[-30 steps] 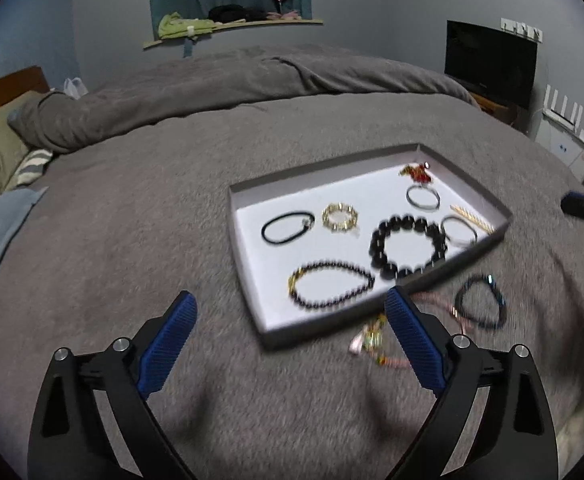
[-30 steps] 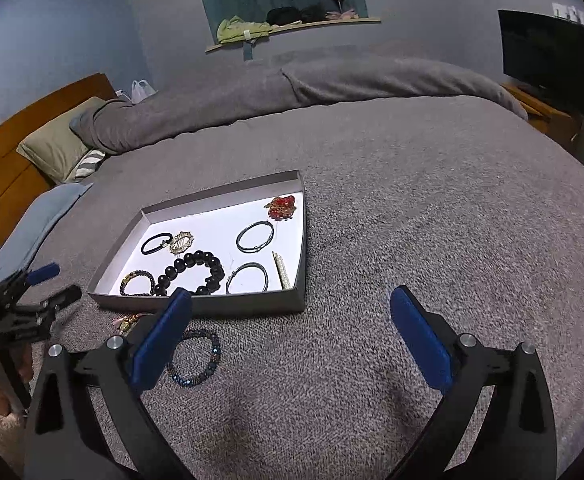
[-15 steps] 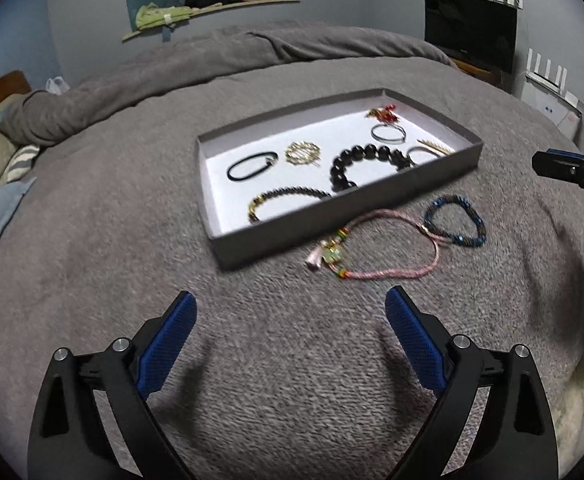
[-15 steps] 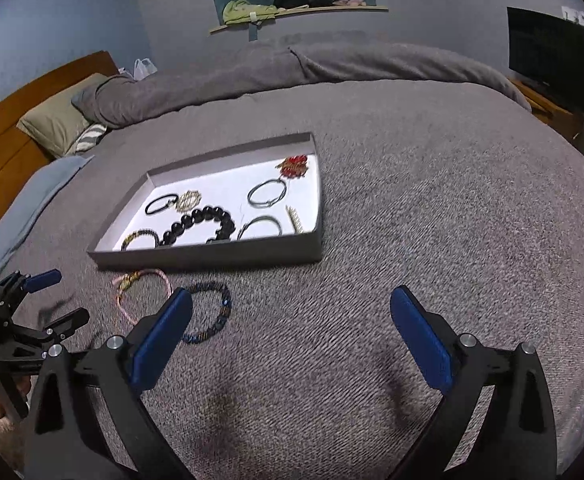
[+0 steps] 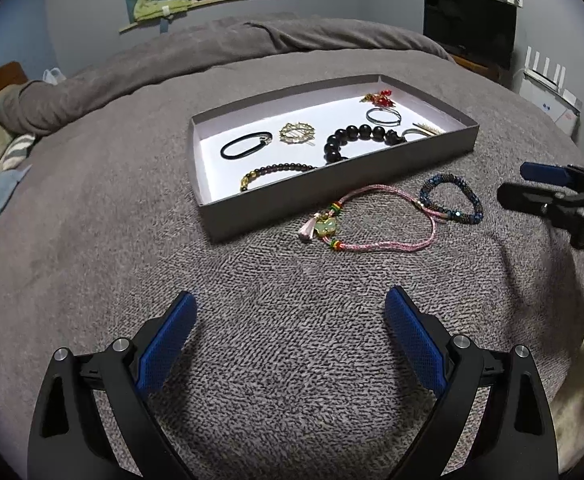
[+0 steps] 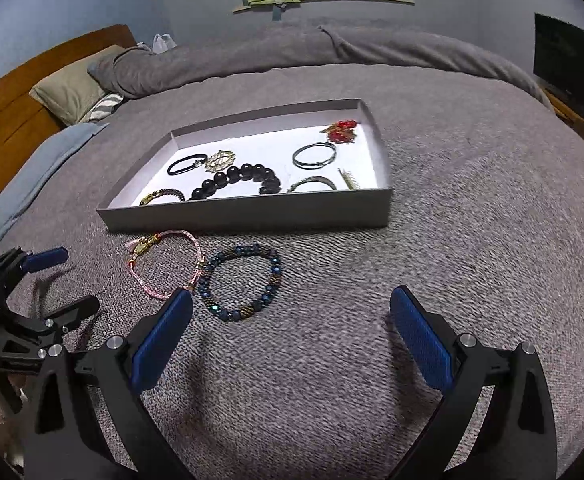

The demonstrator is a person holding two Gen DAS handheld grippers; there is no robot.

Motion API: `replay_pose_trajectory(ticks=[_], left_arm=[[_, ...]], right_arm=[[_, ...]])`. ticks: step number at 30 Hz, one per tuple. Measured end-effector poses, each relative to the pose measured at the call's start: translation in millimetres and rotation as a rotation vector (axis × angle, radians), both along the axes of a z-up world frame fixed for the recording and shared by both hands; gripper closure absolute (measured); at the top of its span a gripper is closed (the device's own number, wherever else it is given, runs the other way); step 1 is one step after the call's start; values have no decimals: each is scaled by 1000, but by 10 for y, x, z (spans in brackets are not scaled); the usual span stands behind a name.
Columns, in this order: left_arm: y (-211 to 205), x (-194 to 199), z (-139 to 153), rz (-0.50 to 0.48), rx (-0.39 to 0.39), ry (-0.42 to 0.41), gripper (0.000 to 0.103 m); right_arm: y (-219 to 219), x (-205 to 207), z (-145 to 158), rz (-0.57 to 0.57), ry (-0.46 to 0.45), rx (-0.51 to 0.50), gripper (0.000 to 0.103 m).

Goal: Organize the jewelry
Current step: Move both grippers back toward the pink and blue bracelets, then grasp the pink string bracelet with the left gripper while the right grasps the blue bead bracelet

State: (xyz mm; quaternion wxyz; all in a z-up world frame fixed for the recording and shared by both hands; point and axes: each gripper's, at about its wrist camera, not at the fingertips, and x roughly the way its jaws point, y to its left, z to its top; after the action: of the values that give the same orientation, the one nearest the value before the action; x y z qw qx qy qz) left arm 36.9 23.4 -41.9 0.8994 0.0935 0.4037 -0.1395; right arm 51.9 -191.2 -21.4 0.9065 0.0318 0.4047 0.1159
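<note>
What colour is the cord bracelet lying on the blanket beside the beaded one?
Pink, with a green charm; the cord bracelet shows best in the left wrist view.

Tray point(image 5: 332, 184): grey outer walls, white floor. Blanket point(image 5: 275, 360): grey with a fine woven fleck. Cord bracelet point(image 5: 388, 216): pink, with red, yellow and green bands, a green charm and a pale pink tassel. Beaded bracelet point(image 6: 243, 280): dark blue with bronze-toned beads. Large-bead bracelet point(image 5: 362, 138): glossy black. Hair tie point(image 5: 245, 145): black. Ornament point(image 6: 342, 131): red and gold. Left gripper point(image 5: 287, 306) and right gripper point(image 6: 292, 298): black frames, blue textured finger pads. Headboard point(image 6: 7, 120): orange-brown wood. Pillow point(image 6: 67, 92): olive.
</note>
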Motion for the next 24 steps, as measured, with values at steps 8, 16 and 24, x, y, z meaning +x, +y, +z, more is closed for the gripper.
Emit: replay_pose_trajectory(ticks=[8,16,24], left_arm=[[19,17,-15,2,-10,3,8],[-17,99,2,13,-61,30,8],[-80,220,11,57,-103,52,11]], right_arm=[[155,106,-94,37,20,-31,46],[198,236,-185,22,57,-13,71],[136,254,-204,30,65,30,95]])
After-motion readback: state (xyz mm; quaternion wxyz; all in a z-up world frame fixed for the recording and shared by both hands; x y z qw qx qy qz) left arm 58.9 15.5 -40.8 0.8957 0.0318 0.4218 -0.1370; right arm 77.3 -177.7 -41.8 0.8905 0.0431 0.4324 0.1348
